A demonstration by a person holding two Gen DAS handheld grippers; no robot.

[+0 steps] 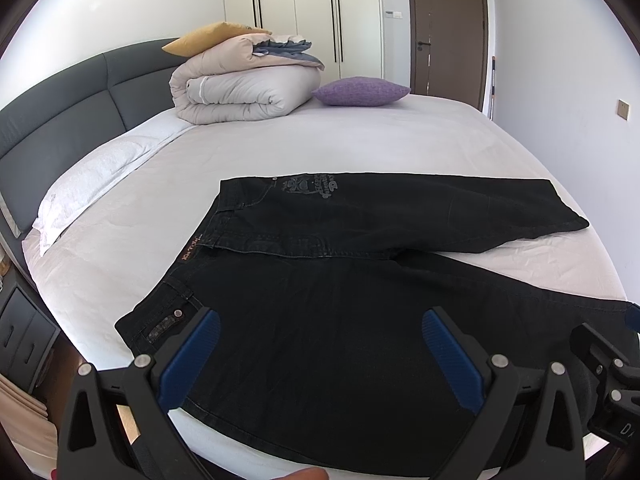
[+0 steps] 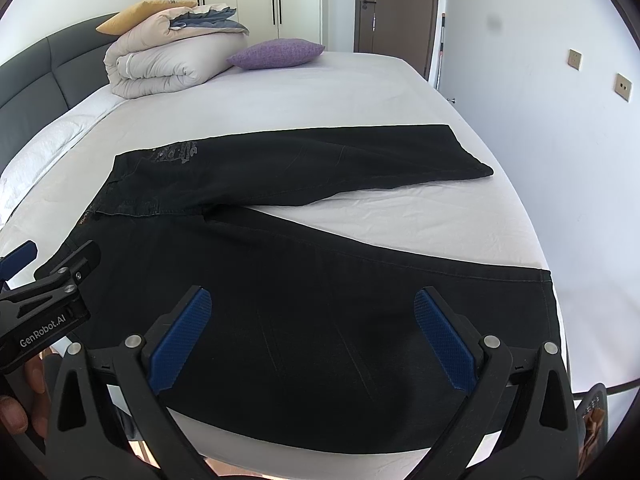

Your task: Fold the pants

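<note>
Black pants (image 1: 320, 312) lie flat on the white bed sheet (image 1: 320, 144), waistband to the left and the two legs spread in a V to the right. They also show in the right wrist view (image 2: 288, 280). My left gripper (image 1: 320, 322) is open, empty, and hovers above the near leg by the waistband. My right gripper (image 2: 312, 300) is open, empty, and hovers above the near leg further right. The left gripper also shows at the left edge of the right wrist view (image 2: 52, 276).
A folded beige duvet (image 1: 244, 88) with a yellow pillow (image 1: 208, 38) on it and a purple cushion (image 1: 360, 91) lie at the far side of the bed. A white pillow (image 1: 92, 184) lies by the grey headboard (image 1: 60, 120). A nightstand (image 1: 24, 328) stands left. The bed edge is near.
</note>
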